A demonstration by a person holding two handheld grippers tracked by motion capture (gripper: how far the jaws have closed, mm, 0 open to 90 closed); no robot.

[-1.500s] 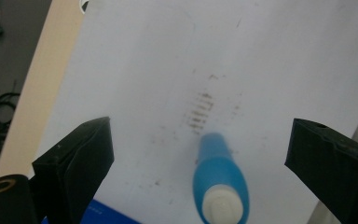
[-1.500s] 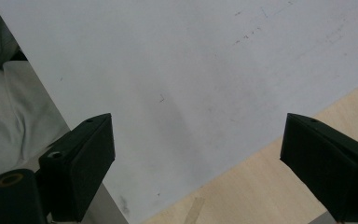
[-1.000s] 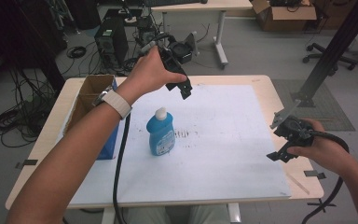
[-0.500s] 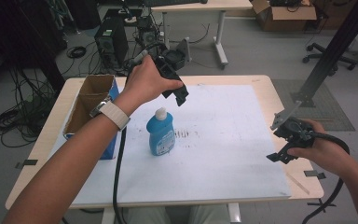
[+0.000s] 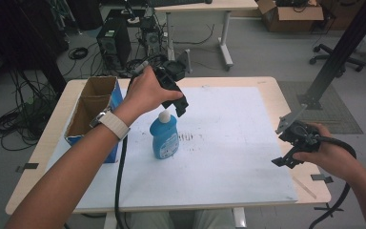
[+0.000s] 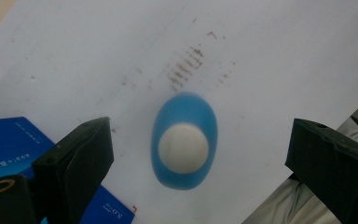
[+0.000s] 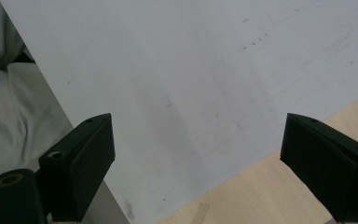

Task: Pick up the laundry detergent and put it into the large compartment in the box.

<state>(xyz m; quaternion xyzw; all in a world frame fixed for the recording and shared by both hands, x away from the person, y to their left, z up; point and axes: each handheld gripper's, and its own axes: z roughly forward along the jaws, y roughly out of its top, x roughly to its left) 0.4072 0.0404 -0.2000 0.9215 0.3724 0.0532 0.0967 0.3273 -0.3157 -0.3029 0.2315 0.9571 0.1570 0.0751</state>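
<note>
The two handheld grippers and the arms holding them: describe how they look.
Both are black. The left gripper trails a thick black cable down past a bare forearm wearing a pale wristband. The right gripper carries a grey three-cornered plate and a looping black cable. Each set of tongs ends in blocky black pads, with a brass-ringed hole beside them.

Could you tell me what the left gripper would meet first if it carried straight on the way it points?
Probably the white cap of the blue bottle, centred between its open jaws.
</note>
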